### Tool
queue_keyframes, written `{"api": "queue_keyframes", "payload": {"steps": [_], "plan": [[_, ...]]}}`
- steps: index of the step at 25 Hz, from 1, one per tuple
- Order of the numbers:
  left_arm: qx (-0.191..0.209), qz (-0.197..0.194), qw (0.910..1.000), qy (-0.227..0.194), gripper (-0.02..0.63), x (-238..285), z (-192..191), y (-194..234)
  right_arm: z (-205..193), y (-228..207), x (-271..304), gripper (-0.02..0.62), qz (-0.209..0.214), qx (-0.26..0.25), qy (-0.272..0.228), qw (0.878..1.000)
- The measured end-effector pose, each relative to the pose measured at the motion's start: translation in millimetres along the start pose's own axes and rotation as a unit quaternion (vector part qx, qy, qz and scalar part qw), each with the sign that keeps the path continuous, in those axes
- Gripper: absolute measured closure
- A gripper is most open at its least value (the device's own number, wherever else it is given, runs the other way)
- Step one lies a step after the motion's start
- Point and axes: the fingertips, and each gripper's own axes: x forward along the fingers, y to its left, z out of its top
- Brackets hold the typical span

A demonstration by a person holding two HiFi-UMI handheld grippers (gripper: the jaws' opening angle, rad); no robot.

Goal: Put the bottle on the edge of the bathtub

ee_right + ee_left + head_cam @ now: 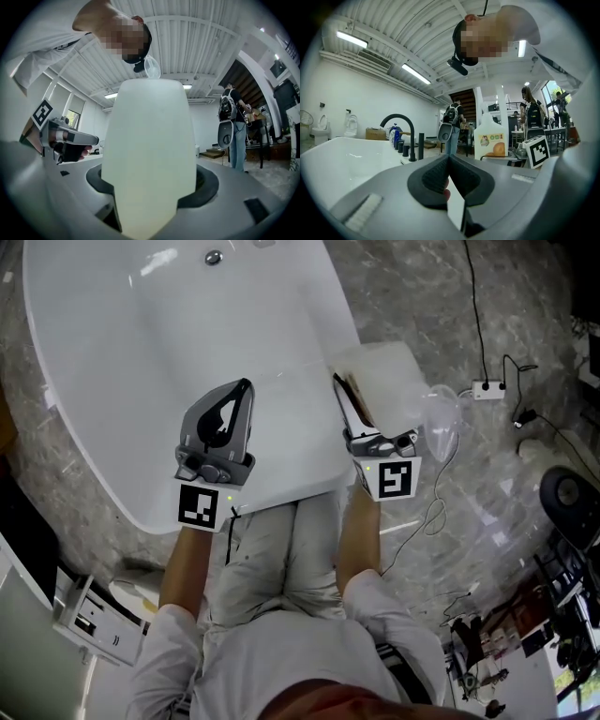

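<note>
In the head view we are holding the bottle [394, 381] in the right gripper [361, 390], just beside the right rim of the bathtub [112, 352] and, as far as we can tell, not yet resting on it. The left gripper [246, 388] is hovering over the near rim with its jaws together. In the left gripper view those jaws are meeting with nothing between them, and the bottle is standing about upright beyond them, with a black tap [401, 136] off to the left. In the right gripper view the jaws are clamped on the pale bottle, which is filling the middle. To do this well, we judge, we should be setting the base flat on the broad rim, away from the sloping inner wall, and letting go only once it stands.
</note>
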Motion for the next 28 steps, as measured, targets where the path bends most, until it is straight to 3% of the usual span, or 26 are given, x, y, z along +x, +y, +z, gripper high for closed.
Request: {"api": "queue_keyframes", "payload": {"steps": [6, 18, 28], "plan": [[-0.011, 0.008, 0.9999, 0.007, 0.609, -10.6, -5.6, 6.7, -2.8, 6.7, -0.9, 0.241, -0.009, -0.012, -0.026, 1.0], [-0.009, 0.022, 0.9989, 0.04, 0.609, -27.7, -1.6, 15.3, -9.9, 8.1, -1.3, 0.231, -0.009, -0.019, -0.002, 1.0], [-0.011, 0.021, 0.9988, 0.044, 0.609, -36.2, 13.1, 7.4, -8.2, 14.1, -1.1, 0.15, 0.002, -0.02, 0.026, 0.999]]}}
